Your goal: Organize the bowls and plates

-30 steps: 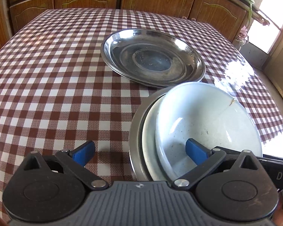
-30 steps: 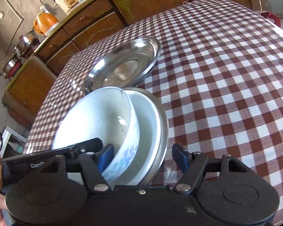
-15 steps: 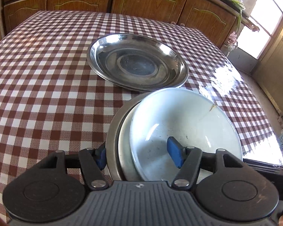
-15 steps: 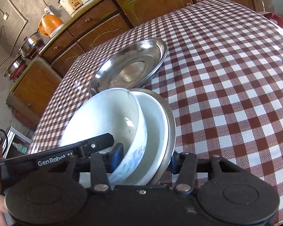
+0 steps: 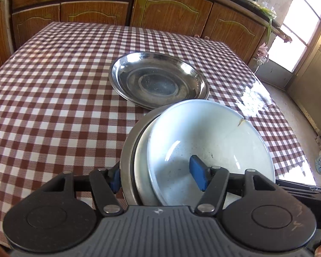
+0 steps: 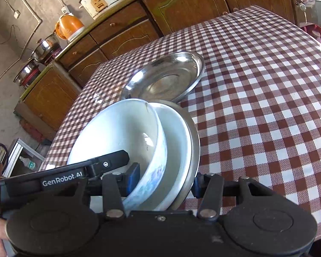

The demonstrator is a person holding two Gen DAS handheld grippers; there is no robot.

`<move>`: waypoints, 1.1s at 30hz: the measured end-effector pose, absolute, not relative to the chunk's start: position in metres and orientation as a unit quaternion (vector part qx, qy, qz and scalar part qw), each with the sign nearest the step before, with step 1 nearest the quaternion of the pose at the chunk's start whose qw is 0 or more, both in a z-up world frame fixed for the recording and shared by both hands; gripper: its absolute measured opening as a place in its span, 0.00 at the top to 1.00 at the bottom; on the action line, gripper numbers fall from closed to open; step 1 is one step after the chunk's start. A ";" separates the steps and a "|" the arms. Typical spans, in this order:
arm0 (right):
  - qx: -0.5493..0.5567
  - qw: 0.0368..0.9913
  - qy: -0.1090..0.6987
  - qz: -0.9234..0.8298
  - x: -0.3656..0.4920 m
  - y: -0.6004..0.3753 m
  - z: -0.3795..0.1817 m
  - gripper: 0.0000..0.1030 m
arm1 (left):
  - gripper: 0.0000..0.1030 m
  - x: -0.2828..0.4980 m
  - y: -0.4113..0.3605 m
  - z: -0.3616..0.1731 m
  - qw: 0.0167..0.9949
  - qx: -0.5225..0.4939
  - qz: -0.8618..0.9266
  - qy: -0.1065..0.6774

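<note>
Left wrist view: your left hand-held gripper (image 5: pixel 158 178) clamps the stack of white ceramic bowl (image 5: pixel 209 150), white plate and steel plate (image 5: pixel 126 160). Your right hand-held gripper (image 6: pixel 163 181) grips the same stack. Ahead of both, a round steel dish (image 5: pixel 158 79) rests on the checkered tabletop (image 5: pixel 53 85).

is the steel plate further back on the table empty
Yes, the steel plate on the checked tablecloth shows only its bare shiny inside.
</note>
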State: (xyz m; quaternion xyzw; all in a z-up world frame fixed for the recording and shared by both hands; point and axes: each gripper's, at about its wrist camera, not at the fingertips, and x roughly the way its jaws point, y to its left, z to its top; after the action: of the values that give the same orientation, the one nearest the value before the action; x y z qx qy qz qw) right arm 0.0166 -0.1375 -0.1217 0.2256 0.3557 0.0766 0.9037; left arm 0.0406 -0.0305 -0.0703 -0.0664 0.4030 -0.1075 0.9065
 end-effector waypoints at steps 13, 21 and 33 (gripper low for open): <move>0.208 0.917 0.328 0.095 -0.010 -0.116 -0.092 0.44 | 0.38 -0.014 -0.006 -0.028 0.923 -0.058 -0.102 0.367; 0.196 0.923 0.315 0.104 -0.017 -0.104 -0.080 0.44 | 0.38 -0.033 0.001 -0.010 0.929 -0.054 -0.097 0.352; 0.183 0.931 0.293 0.113 -0.007 -0.102 -0.060 0.44 | 0.38 -0.041 -0.004 0.017 0.939 -0.051 -0.096 0.325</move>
State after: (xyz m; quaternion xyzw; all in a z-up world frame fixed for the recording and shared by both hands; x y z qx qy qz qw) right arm -0.0071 -0.1022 -0.0602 0.1834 0.2930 0.1134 0.9315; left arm -0.0408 -0.0036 0.0169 -0.0510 0.3252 -0.0955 0.9394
